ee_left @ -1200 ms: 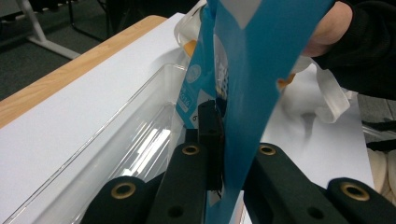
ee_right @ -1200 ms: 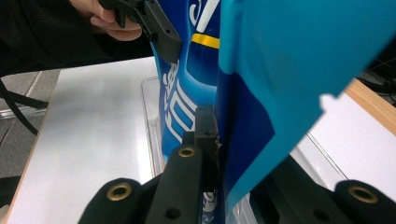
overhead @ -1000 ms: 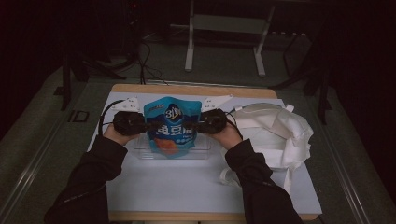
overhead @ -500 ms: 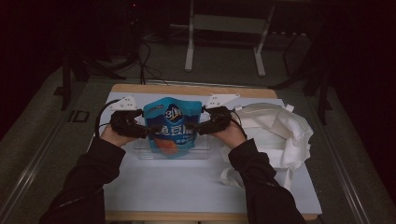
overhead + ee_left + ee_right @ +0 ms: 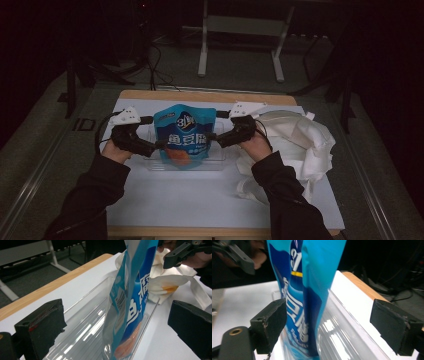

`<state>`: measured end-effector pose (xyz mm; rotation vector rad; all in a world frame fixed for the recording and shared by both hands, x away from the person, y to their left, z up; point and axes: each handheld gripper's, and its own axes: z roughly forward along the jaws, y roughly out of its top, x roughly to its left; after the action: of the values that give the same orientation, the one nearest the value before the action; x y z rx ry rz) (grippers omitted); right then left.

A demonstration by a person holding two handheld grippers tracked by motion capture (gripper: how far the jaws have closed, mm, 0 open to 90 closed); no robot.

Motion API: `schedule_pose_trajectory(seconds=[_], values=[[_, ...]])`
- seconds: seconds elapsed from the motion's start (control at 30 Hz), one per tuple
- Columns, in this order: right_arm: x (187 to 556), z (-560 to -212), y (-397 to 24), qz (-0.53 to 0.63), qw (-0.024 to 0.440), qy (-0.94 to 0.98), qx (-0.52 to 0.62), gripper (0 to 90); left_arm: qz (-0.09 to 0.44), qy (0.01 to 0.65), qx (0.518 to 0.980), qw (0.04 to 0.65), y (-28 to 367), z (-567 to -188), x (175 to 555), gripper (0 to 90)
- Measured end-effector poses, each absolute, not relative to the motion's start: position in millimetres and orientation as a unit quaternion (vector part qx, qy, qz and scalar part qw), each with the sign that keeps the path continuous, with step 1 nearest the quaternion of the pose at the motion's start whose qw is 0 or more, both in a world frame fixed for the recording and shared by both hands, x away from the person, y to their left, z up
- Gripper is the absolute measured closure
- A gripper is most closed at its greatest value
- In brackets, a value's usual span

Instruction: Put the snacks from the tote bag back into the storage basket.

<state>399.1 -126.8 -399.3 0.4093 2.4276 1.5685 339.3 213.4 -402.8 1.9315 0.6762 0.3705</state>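
A blue snack pouch (image 5: 184, 135) stands upright in a clear plastic tray (image 5: 217, 159) on the white tabletop. My left gripper (image 5: 159, 145) sits at the pouch's left edge and my right gripper (image 5: 215, 140) at its right edge. Both sets of jaws have just been opening. In the left gripper view the pouch (image 5: 132, 290) rises between the wide-apart jaws of the left gripper (image 5: 117, 315), and neither pad presses on it. In the right gripper view the right gripper (image 5: 332, 317) is open around the pouch (image 5: 307, 290), whose side lies close by the left pad.
A crumpled white cloth bag (image 5: 300, 140) lies to the right of the tray, close by my right hand. The table's wooden far edge (image 5: 200, 95) runs behind the pouch. A metal stand (image 5: 240, 45) is on the dark floor beyond.
Both grippers went from shut on the pouch's side edges to open. The pouch stays upright in the tray. My right hand has eased slightly outward.
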Motion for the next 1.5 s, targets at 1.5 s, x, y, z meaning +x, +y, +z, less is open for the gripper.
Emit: schedule_pose_trajectory(seconds=[1.5], values=[[325, -422, -183, 0.516, 0.151, 0.831, 0.144, 14.7, 0.164, 0.288, 0.798, 0.504, 192, -438, 239, 1.1]])
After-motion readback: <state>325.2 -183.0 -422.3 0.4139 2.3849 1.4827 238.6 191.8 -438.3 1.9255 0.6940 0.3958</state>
